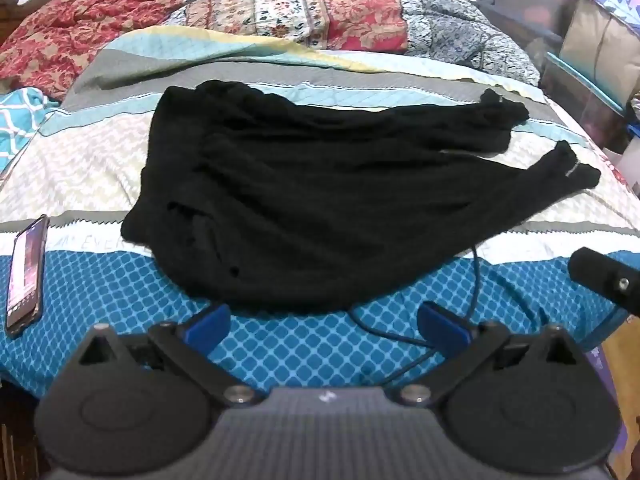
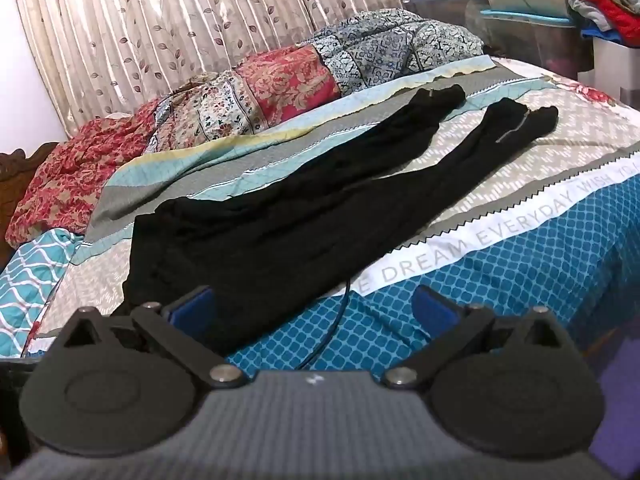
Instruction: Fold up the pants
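Observation:
Black pants point(image 1: 304, 196) lie spread flat on the bed, waist toward the left, two legs stretching to the right with cuffs apart. They also show in the right wrist view point(image 2: 304, 208). My left gripper point(image 1: 324, 326) is open and empty, just short of the pants' near edge over the blue patterned bedspread. My right gripper point(image 2: 314, 306) is open and empty, its left finger point(image 2: 192, 306) in front of the pants' near edge. Part of the right gripper shows at the right edge of the left wrist view point(image 1: 604, 280).
A phone point(image 1: 26, 276) lies on the bedspread point(image 1: 120, 296) at the left. A dark cable point(image 1: 476, 280) runs from under the pants toward me. A bunched floral quilt point(image 1: 280, 12) lies at the back. Storage bins and clothes point(image 2: 560, 20) stand right of the bed.

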### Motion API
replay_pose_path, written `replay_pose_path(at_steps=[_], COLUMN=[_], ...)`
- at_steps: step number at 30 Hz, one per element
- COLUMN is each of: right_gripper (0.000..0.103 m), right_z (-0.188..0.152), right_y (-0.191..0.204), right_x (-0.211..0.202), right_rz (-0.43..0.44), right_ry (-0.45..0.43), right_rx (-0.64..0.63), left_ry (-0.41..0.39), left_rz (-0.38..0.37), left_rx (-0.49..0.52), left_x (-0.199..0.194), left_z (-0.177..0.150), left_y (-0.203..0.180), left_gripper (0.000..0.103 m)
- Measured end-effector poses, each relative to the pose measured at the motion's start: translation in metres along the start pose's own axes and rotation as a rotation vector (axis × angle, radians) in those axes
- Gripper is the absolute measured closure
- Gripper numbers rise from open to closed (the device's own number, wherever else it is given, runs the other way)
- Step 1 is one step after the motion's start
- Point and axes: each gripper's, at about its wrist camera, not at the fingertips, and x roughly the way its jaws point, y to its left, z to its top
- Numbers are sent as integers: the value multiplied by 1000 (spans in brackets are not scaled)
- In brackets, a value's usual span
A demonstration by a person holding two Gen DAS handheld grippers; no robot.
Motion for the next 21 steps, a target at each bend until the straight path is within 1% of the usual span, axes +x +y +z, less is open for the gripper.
replay_pose_path(at_steps=[5,9,21], right_gripper=[0,0,0], right_z=[1,1,2], right_y=[1,-1,-3], right_x=[1,4,16], right_rz=[4,6,2], right_ry=[5,11,40], right_rx=[-6,0,6], left_ry=[14,20,15], left_rz=[14,24,39], left_rx=[-19,-11,-13], left_x=[3,6,10], left_z=[2,1,4], left_y=[2,3,5], left_gripper=[0,0,0])
